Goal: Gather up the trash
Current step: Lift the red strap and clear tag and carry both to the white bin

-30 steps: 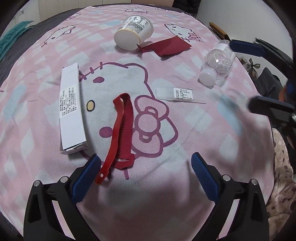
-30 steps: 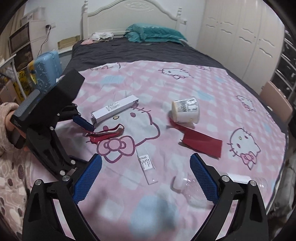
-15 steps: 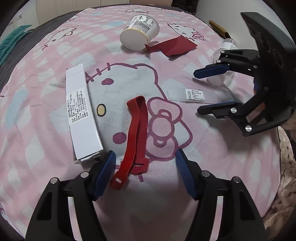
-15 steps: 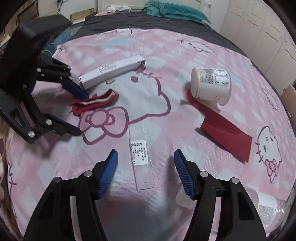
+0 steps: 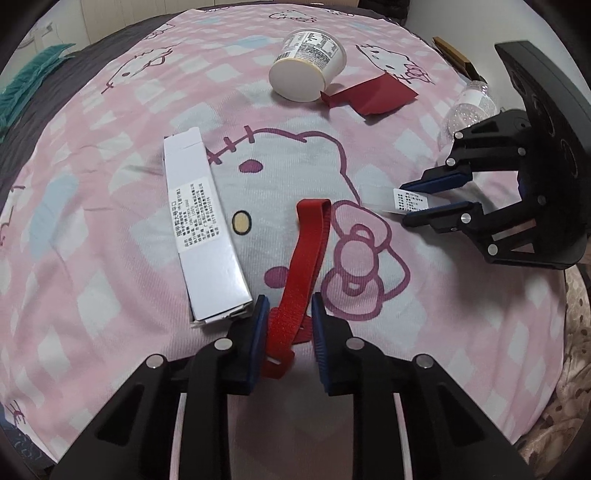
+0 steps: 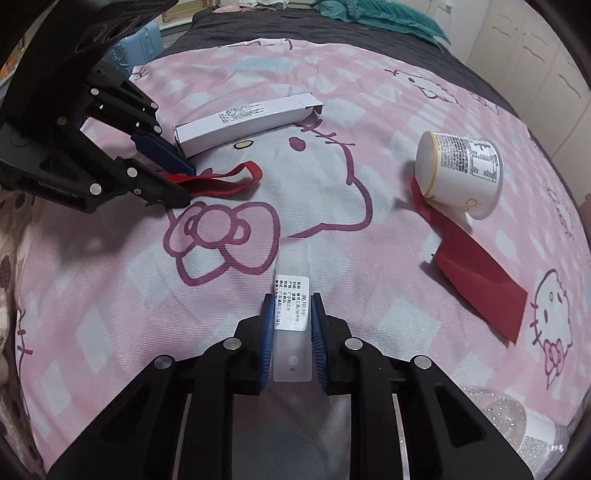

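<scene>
Trash lies on a pink Hello Kitty bedspread (image 5: 110, 229). My left gripper (image 5: 286, 308) is closed around the near end of a red fabric strap (image 5: 308, 243); the strap also shows in the right wrist view (image 6: 225, 184). My right gripper (image 6: 290, 308) is closed around a clear plastic sleeve with a white label (image 6: 291, 295), also in the left wrist view (image 5: 410, 197). A long white carton (image 5: 199, 229) lies left of the strap. A tipped paper cup (image 5: 306, 74) rests on a red paper sheet (image 5: 373, 96).
A clear plastic bottle (image 5: 469, 107) lies at the bed's right edge behind the right gripper (image 5: 410, 205), and shows at the lower right of the right wrist view (image 6: 517, 424). A dark blanket and teal pillow (image 6: 376, 14) lie further up the bed. A wardrobe (image 6: 535, 40) stands beyond.
Both grippers have lowered to the bedspread and narrowed. The left jaws closed around the red strap's end, the right jaws around the clear labelled sleeve.
</scene>
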`<state>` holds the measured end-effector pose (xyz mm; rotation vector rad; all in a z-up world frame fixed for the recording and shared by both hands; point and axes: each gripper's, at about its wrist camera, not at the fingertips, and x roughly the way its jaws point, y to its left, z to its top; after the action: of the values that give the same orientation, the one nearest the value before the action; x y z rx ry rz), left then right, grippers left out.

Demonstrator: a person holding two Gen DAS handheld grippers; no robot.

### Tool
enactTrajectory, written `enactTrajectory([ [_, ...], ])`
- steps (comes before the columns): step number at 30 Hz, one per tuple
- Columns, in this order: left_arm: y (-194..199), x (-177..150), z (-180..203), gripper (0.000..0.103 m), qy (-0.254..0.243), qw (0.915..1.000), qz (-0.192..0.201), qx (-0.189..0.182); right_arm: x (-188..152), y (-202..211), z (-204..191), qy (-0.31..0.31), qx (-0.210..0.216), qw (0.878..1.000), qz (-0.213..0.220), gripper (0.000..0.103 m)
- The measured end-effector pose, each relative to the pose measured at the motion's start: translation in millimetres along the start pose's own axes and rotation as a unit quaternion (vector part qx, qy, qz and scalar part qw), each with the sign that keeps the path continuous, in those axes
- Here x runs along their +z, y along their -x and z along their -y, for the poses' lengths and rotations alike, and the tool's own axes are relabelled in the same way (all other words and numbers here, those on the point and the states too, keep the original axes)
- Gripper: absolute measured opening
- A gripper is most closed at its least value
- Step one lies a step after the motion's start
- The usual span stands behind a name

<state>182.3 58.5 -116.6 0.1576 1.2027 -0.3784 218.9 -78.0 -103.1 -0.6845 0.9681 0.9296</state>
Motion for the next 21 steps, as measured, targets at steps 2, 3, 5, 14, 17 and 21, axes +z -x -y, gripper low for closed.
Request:
enactTrajectory([
  [2,1.5,0.2,4.7,0.022,-0.001,0.9999,0.003,0.013,0.0,2.7,-0.9,-0.005,0.002,1.0,0.002,0.018],
  [3,3.5,0.5,5.8,0.022,0.003,0.9998,0.007,0.017,0.5,4.3,-1.4,-0.008,0.0,1.0,0.004,0.018],
  [5,9.1,1.4,7.0,0.022,0.01,0.9997,0.015,0.018,0.5,10.5,-1.2,-0.02,0.004,1.0,0.013,0.018],
  [14,56.8,3.7,14.6,0.021,0.014,0.9972,0.06,0.043,-3.7,60.3,1.6,-0.068,0.003,0.995,0.075,0.018],
  [17,76.6,2.3,20.6,0.021,0.01,0.9956,0.076,0.054,-4.8,77.8,-0.2,-0.072,-0.007,0.993,0.092,0.018],
  [21,100.1,4.0,29.9,0.021,0.003,0.9926,0.097,0.073,-5.8,98.2,-2.6,-0.075,-0.02,0.991,0.111,0.018],
])
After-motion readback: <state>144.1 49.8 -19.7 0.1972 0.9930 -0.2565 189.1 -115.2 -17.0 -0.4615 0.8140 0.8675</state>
